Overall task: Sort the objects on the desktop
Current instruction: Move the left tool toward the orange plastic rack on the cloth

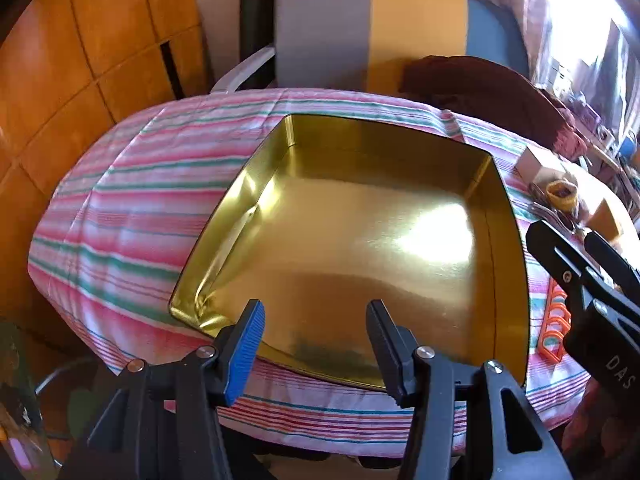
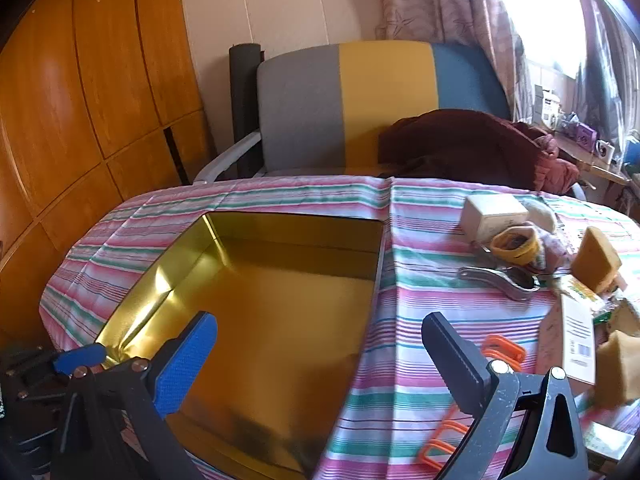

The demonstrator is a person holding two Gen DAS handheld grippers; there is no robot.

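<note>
We start with the round table under its pink, green and white striped cloth [image 2: 400,300], which carries everything. On it, toward nine o'clock, sits one large square gold-coloured metal tin [image 1: 360,248], shiny inside and holding nothing, so we judge the sorting is only at its opening step. The loose things lie in a cluster toward three o'clock: one small white cardboard box [image 2: 494,210], two tan sponge blocks [image 2: 596,260], one yellow knitted cup-shaped piece [image 2: 514,246], one grey metal tool with a long handle [image 2: 500,278] and one orange plastic ringed strip [image 2: 502,350]; some printed paper packs lie there too, too jumbled for us to count. Our left gripper [image 1: 316,344] hangs over the tin's near rim at six o'clock, jaws partly apart with nothing between them. Our right gripper [image 2: 324,364] stands spread to its widest, also empty, with the orange strip just beyond its black finger. The next move, we judge, calls for swinging right over one item and closing on it.
</note>
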